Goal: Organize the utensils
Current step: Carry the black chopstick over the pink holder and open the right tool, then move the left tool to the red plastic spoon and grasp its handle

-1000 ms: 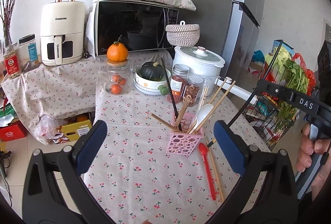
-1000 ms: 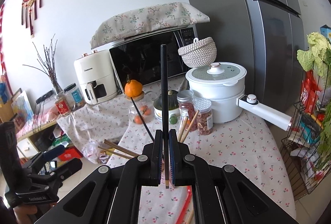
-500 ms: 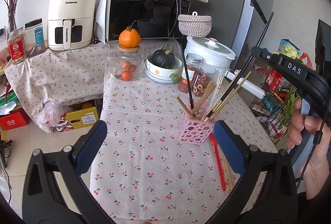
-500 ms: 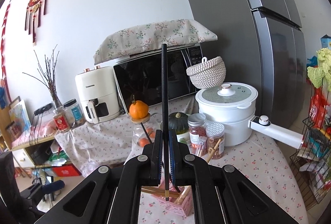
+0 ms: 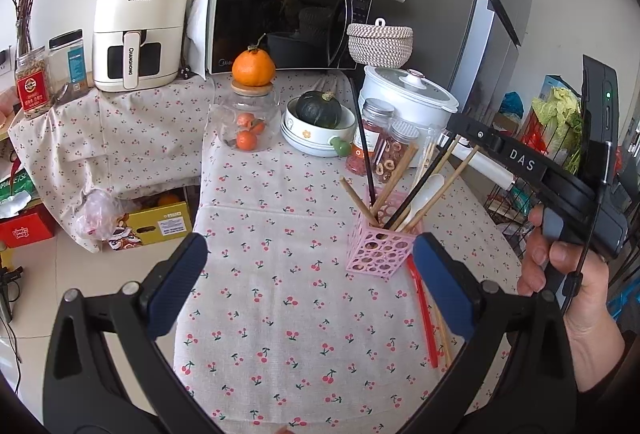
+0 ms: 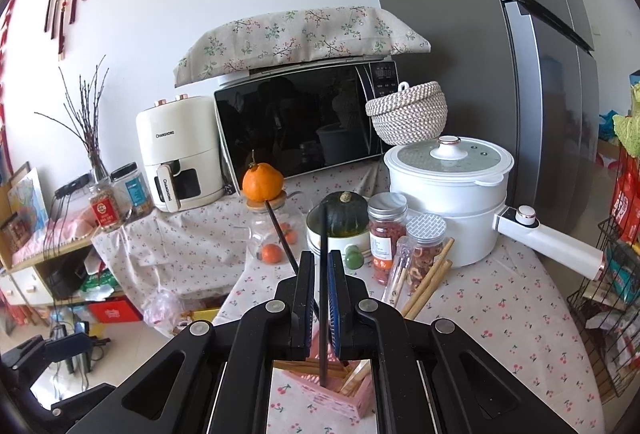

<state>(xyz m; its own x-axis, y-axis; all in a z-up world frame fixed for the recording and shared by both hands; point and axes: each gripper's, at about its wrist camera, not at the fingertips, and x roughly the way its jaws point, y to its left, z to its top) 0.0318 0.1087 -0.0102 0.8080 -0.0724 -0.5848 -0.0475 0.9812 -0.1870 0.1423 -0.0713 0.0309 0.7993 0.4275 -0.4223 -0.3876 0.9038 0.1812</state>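
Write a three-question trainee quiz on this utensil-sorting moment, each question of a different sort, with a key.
1. True or false: the right gripper has its fingers closed on a black chopstick whose lower end is inside the pink holder.
2. Multiple choice: where does the red spoon lie? A) standing in the pink holder B) flat on the tablecloth beside the holder C) in the left gripper
3. Fill in: the left gripper is ____ and holds nothing.

Key: 1 true; 2 B; 3 open
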